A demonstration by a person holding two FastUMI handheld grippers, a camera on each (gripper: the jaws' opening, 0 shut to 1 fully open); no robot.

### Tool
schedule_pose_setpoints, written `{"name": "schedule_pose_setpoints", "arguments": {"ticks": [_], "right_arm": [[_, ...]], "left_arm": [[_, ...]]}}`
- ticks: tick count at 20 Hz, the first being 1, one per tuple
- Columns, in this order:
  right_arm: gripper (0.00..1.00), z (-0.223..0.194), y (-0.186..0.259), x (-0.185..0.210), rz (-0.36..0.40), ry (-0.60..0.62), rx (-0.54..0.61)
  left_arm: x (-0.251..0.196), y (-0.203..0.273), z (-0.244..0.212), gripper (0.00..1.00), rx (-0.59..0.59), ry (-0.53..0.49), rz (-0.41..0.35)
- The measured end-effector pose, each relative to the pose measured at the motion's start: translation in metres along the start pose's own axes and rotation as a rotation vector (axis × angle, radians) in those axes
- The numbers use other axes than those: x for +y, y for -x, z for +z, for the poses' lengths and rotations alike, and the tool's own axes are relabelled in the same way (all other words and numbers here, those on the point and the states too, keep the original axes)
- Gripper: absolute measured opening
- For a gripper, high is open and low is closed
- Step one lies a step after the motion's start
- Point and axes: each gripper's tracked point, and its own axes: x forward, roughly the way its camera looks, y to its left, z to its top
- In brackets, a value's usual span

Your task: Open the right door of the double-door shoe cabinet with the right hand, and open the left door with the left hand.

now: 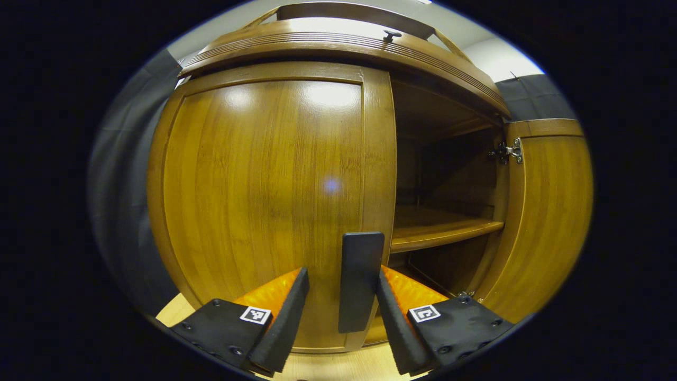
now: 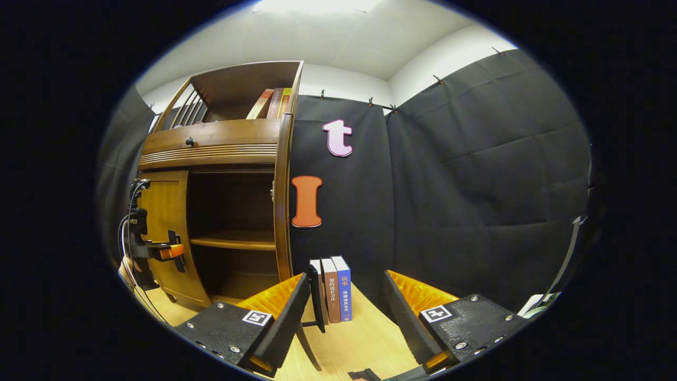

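The wooden shoe cabinet (image 1: 338,45) looms close in the left gripper view. Its left door (image 1: 264,185) is closed, with a dark upright handle (image 1: 361,280) near its right edge. My left gripper (image 1: 342,271) is open with that handle between its fingers, one finger (image 1: 394,317) right beside it. The right door (image 1: 545,211) stands swung open, baring the inner shelf (image 1: 439,230). In the right gripper view the cabinet (image 2: 211,143) is off to the left, its right door (image 2: 283,201) edge-on, and the left gripper (image 2: 158,248) sits at the left door (image 2: 164,211). My right gripper (image 2: 346,276) is open, holding nothing, away from the cabinet.
A few upright books (image 2: 333,288) with a dark bookend (image 2: 317,299) stand on the wooden table (image 2: 365,338) just right of the open door. More books (image 2: 275,103) lean in the cabinet's top shelf. Black cloth wall (image 2: 476,185) closes off the right.
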Motion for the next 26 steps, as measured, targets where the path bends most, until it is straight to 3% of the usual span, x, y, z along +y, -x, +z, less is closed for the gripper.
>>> {"name": "schedule_pose_setpoints", "arguments": {"ticks": [8, 12, 16, 17, 18, 19, 21, 22, 23, 24, 26], "right_arm": [[0.87, 0.01, 0.011, 0.0, -0.011, -0.001, -0.02], [0.87, 0.012, 0.015, 0.002, -0.015, 0.002, -0.02], [0.87, 0.015, 0.017, 0.011, -0.009, 0.003, -0.02], [0.98, 0.015, 0.018, 0.016, -0.002, 0.004, -0.02], [0.97, 0.016, 0.018, 0.02, 0.006, 0.003, -0.021], [0.87, 0.017, 0.018, 0.026, 0.015, 0.001, -0.022], [0.87, 0.019, 0.019, 0.038, 0.035, 0.001, -0.021], [0.97, 0.02, 0.019, 0.044, 0.045, 0.003, -0.021], [0.97, 0.02, 0.02, 0.051, 0.057, 0.005, -0.022], [0.87, 0.021, 0.021, 0.057, 0.068, 0.007, -0.024], [0.87, 0.023, 0.02, 0.07, 0.091, 0.009, -0.028]], "left_arm": [[-0.01, -0.001, -0.01, 0.43, 0.026, -0.007, -0.017], [-0.011, 0.01, -0.011, 0.34, 0.038, -0.023, -0.003], [-0.012, 0.029, -0.011, 0.29, 0.042, -0.02, -0.039], [-0.013, 0.032, -0.01, 0.28, 0.048, -0.023, -0.052], [-0.013, 0.042, -0.01, 0.28, 0.048, -0.022, -0.067], [-0.011, 0.052, -0.011, 0.29, 0.049, -0.02, -0.08], [-0.009, 0.068, -0.013, 0.28, 0.05, -0.019, -0.106], [-0.008, 0.075, -0.011, 0.28, 0.051, -0.017, -0.116], [-0.006, 0.081, -0.012, 0.26, 0.051, -0.017, -0.125], [-0.004, 0.091, -0.011, 0.28, 0.052, -0.019, -0.132], [0.0, 0.106, -0.011, 0.26, 0.053, -0.025, -0.141]]}}
